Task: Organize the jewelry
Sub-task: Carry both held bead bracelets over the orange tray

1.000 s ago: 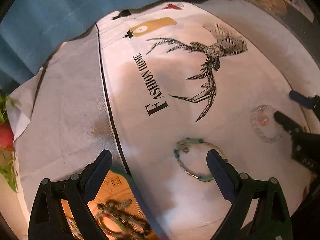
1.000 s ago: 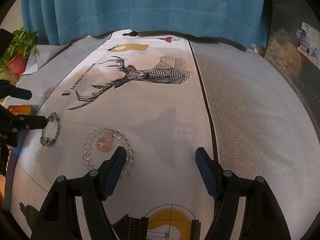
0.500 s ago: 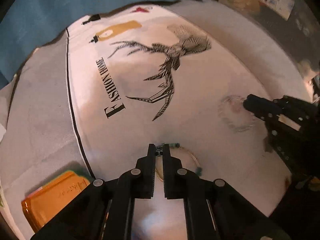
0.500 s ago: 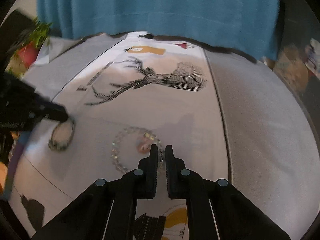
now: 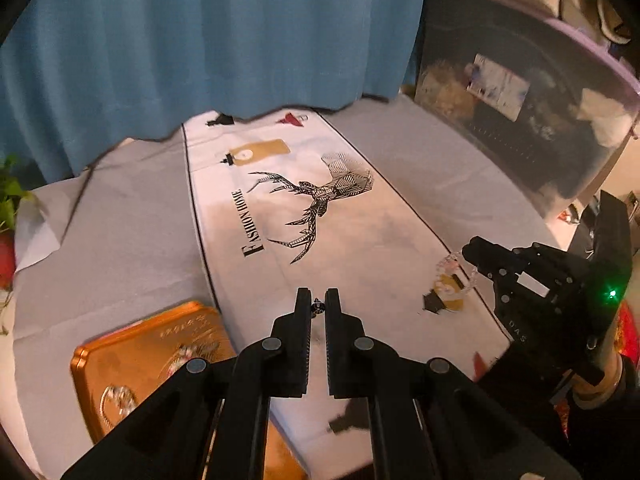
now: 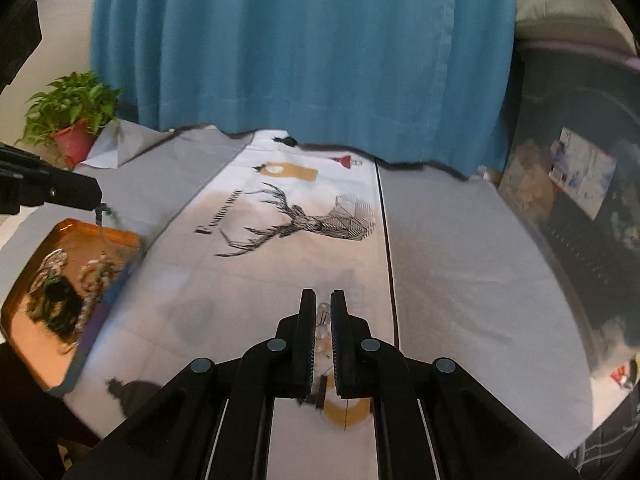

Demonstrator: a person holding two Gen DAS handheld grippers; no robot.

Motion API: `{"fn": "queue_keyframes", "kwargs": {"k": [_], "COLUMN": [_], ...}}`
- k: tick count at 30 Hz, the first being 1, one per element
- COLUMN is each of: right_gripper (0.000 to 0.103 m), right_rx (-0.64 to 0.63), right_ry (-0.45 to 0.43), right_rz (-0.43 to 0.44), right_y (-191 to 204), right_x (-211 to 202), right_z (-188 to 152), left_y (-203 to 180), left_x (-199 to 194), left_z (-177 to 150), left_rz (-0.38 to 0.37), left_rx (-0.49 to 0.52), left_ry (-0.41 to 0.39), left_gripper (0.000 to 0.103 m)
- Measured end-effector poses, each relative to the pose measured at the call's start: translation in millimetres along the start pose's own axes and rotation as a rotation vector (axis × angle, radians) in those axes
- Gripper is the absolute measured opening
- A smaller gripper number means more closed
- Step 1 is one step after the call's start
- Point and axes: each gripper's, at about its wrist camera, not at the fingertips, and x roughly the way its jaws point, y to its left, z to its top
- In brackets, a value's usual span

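— Grippers first: how do the two black two-finger tools stand?

— Left gripper (image 5: 318, 304) is pinched on a thin green-beaded bracelet (image 6: 105, 211); from the right wrist camera the bracelet dangles from its tip above the open orange metal tin (image 6: 60, 276). Only a dark bead shows between the fingers in its own view.

— And the other?

— Right gripper (image 6: 323, 308) is clamped on a clear crystal-bead bracelet (image 5: 454, 266), which hangs from its tip above the white table runner printed with a black stag (image 5: 320, 216) (the beads are blurred).

— What lies in the tin?

— More tangled jewellery, too blurred to sort out. A blue curtain (image 6: 304, 48) hangs behind the table, with a potted green plant in a red pot (image 6: 70, 120) at the far left corner.
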Motion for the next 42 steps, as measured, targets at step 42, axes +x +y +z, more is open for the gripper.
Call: {"fn": "queue_keyframes", "kwargs": {"k": [42], "right_gripper": [0.008], "right_rx": [-0.352], "right_ry": [0.006], "right_rz": [0.302], "right_y": [232], "right_x": [-134], "right_z": [-41], "left_y": [89], "left_x": [-147], "left_z": [-210], "left_rz": [0.123], "left_rx": [-0.302], "left_ry": [-0.106], "left_gripper": [0.005]}}
